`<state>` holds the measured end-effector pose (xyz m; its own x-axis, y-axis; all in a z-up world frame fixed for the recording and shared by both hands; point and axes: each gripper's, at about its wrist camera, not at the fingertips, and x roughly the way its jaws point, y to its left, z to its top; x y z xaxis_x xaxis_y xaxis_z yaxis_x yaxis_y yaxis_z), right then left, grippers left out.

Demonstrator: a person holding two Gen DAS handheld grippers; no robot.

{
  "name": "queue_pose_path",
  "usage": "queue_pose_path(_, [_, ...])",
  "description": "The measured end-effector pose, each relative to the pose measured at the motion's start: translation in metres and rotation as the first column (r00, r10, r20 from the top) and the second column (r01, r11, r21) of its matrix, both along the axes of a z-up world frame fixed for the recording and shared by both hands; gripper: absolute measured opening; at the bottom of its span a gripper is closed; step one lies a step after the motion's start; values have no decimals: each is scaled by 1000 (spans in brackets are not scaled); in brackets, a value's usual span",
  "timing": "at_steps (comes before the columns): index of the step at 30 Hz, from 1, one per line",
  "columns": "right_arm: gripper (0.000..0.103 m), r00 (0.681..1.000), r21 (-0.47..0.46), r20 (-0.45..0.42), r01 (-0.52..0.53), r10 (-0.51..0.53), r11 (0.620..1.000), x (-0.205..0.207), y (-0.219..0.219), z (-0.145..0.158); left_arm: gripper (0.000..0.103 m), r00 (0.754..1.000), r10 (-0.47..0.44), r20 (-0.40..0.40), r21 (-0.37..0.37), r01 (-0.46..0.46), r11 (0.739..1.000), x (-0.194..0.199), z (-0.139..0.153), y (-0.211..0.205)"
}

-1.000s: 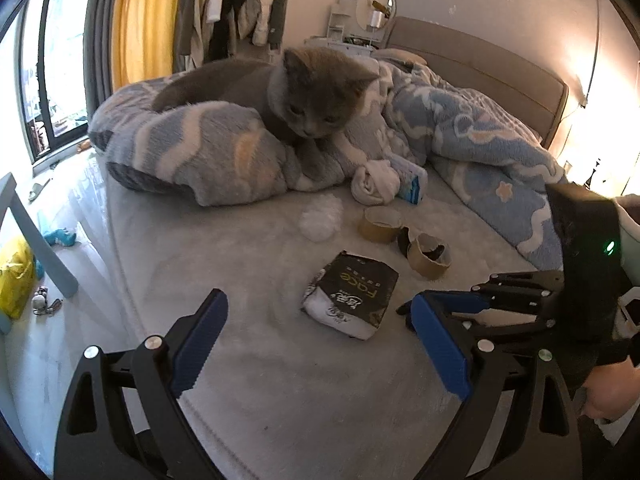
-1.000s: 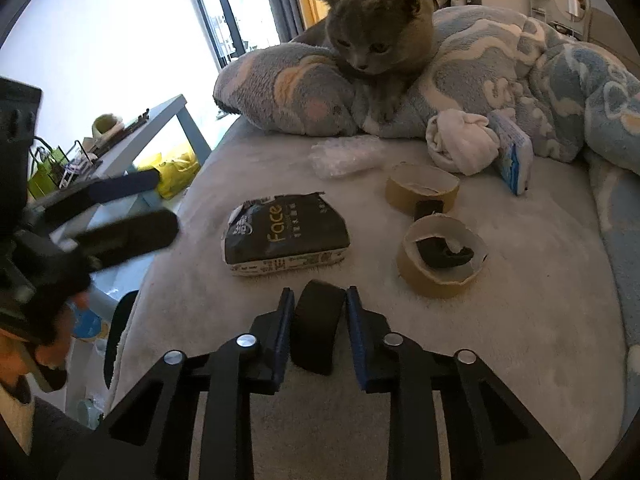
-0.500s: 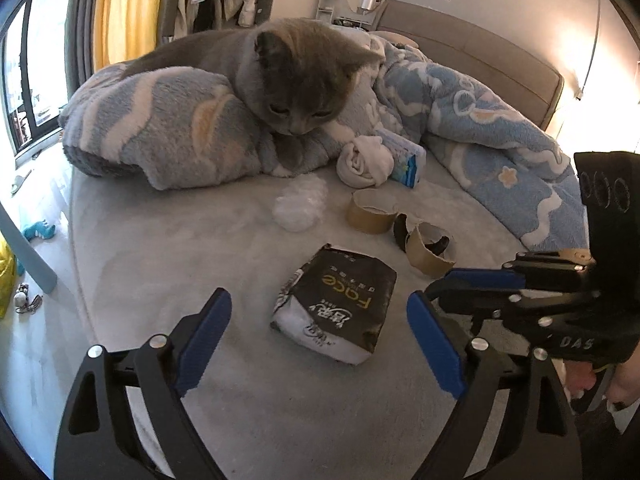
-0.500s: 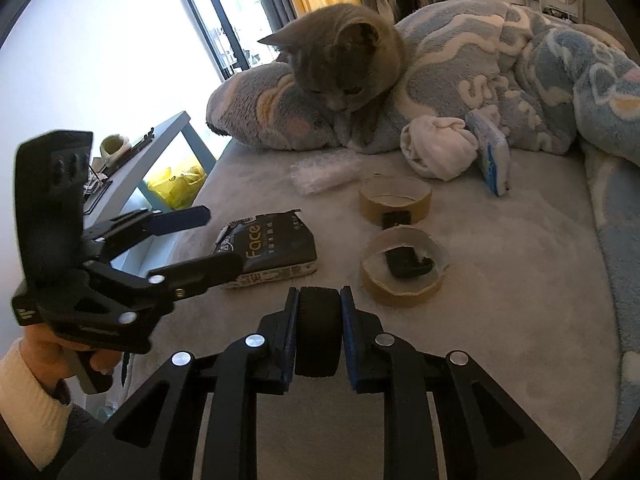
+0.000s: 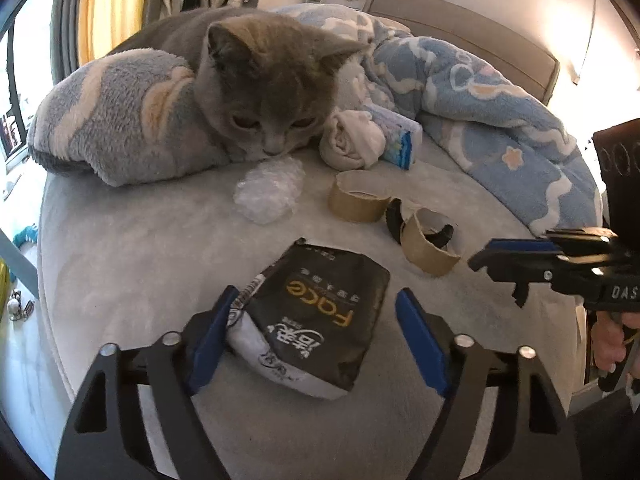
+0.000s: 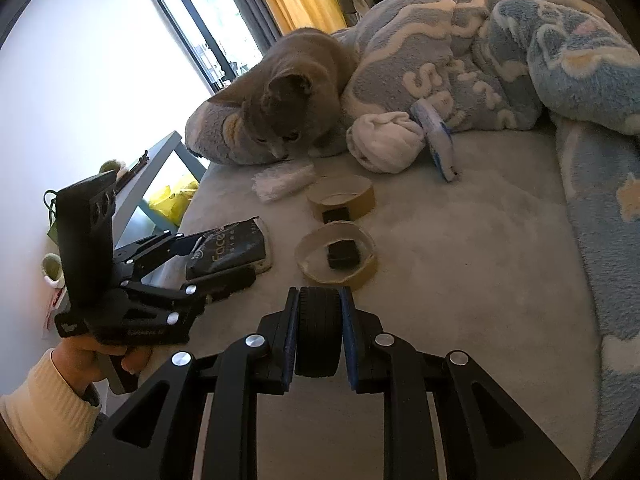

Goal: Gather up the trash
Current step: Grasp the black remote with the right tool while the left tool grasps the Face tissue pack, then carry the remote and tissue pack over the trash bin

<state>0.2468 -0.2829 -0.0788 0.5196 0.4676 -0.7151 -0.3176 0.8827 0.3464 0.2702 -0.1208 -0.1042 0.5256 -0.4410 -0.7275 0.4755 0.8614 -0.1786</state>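
- Bed: the grey cover carries all the loose trash; no bin or bag for it shows in either view, so I can't tell where collected pieces go.
- Blanket and cat sit at the far side. The cat's nose is right at the plastic wrap; it isn't trash, but it is close to the work area.
- Left gripper: jaws have just been closing and straddle the black "Face" tissue pack. Left pad is at the pack's edge, right pad stands clear of it, so no grip yet. Pack lies flat on the bed, at the near edge.
- Right gripper: jaws clenched on a small black roll, held off the bed. That's one piece in hand, not yet disposed of as far as I can see.
- Still lying out, judged as trash: near tape core with a black piece inside, far tape core just behind it, crumpled plastic wrap.
- White sock bundle and blue-edged packet lean on the blanket; unclear whether they count as trash.
- Progress estimate: early. One item held, one about to be grasped, at least three left.
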Motion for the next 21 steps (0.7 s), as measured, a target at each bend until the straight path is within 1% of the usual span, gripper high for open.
queue_pose_path(7, [20,1000,15,-11,13,-13,1000,-3,-9,3,67,1000,22,10,7,-22,1000,-2,4,3])
queue_pose_path(10, [20,1000,21,-6,21,-21,1000,-4,-6,8,67,999,31,7,-25,-31,999,-8,10,8])
queue_pose_path(13, [20,1000,43,-1,20,-20,999,-5,1,15,67,1000,21,15,-17,-21,1000,-18,17,9])
queue_pose_path(17, [20,1000,33,16,15,-15,999,-11,14,22,66,999,35,23,-29,-34,999,-31,27,19])
queue_pose_path(21, [20,1000,23,16,12,-13,1000,-17,25,21,66,998,51,25,-30,-50,998,-47,36,30])
